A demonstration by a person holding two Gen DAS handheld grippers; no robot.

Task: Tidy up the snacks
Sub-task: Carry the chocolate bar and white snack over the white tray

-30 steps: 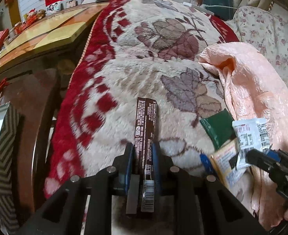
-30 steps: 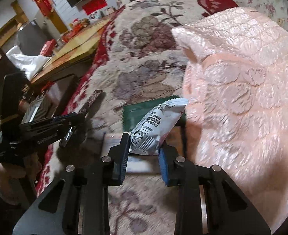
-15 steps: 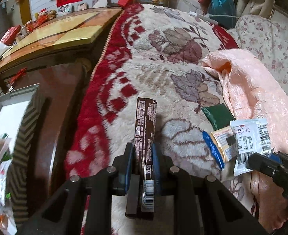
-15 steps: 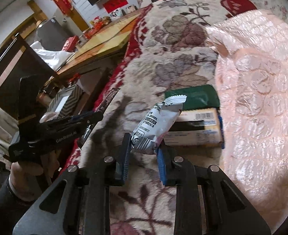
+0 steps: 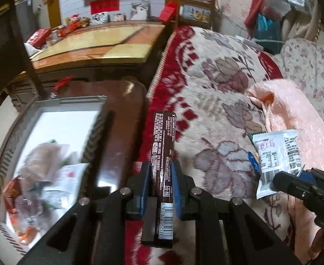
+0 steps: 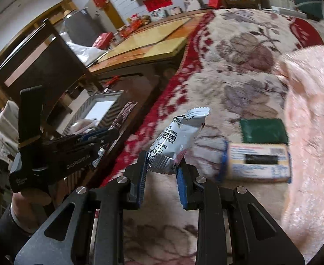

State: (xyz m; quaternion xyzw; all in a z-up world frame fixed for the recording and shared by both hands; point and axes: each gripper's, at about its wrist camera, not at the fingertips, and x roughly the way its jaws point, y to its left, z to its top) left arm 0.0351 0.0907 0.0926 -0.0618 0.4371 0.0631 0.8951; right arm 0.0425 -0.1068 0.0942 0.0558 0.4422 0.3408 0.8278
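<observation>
Long brown snack bar wrapper [image 5: 163,152]: pinched by left gripper [image 5: 160,181] | white snack packet [image 6: 178,141]: pinched by right gripper [image 6: 162,172] | nearby: grey snack-filled tray [image 5: 58,103], green packet [image 6: 263,131], cream boxed pack [image 6: 259,162] on floral blanket [image 6: 245,81]

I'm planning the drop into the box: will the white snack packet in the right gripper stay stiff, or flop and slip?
The white snack packet probably holds its shape: it stands up from the right gripper without drooping. It looks puffy and light. Its glossy film may slip, as only the lower end is pinched.
</observation>
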